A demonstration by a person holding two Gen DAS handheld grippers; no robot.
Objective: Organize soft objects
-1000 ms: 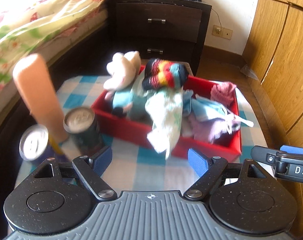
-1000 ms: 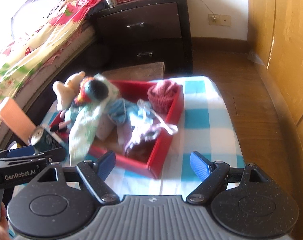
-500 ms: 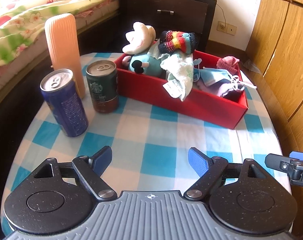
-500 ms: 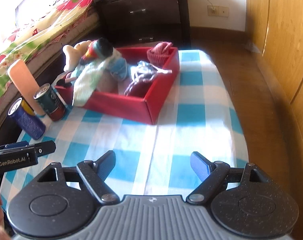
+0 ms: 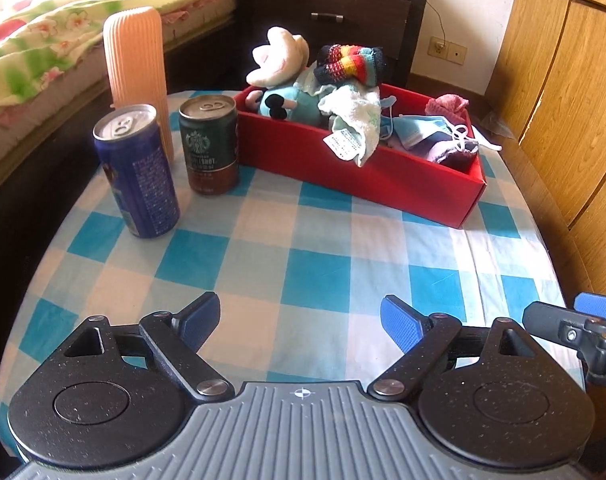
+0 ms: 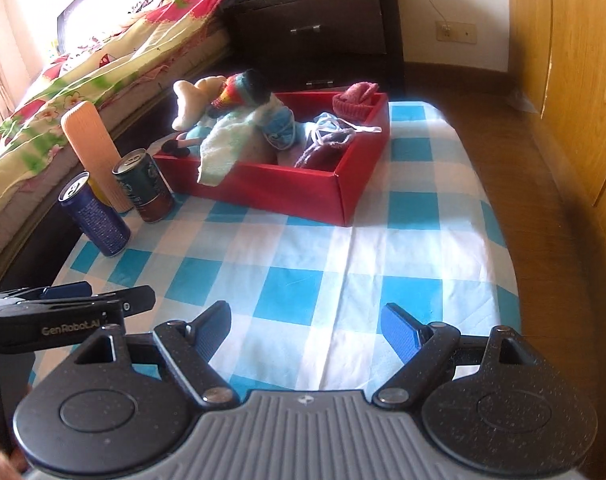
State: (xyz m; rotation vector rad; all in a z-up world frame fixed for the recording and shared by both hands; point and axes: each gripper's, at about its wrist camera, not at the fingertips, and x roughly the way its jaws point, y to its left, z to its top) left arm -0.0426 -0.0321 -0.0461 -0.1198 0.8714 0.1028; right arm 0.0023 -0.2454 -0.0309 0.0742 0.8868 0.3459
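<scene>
My left gripper point(image 5: 300, 317) jaws just widening, nothing between, my right gripper point(image 6: 306, 328) spread and empty, both well short of the red box point(image 5: 355, 178), soft toys, socks and cloths point(image 5: 353, 120) piled inside it, 2 cans point(image 5: 211, 144) just left of it.

Left tool point(image 5: 301, 316) and right tool point(image 6: 306, 326) — jaws apart, empty.

The towel point(image 5: 355, 120) hides much of the plush toy point(image 5: 287, 80).

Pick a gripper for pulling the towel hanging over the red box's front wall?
Left, probably. The towel sits nearly straight ahead of the left gripper; from the right gripper it lies off to the left side. Both have open, empty jaws.
</scene>
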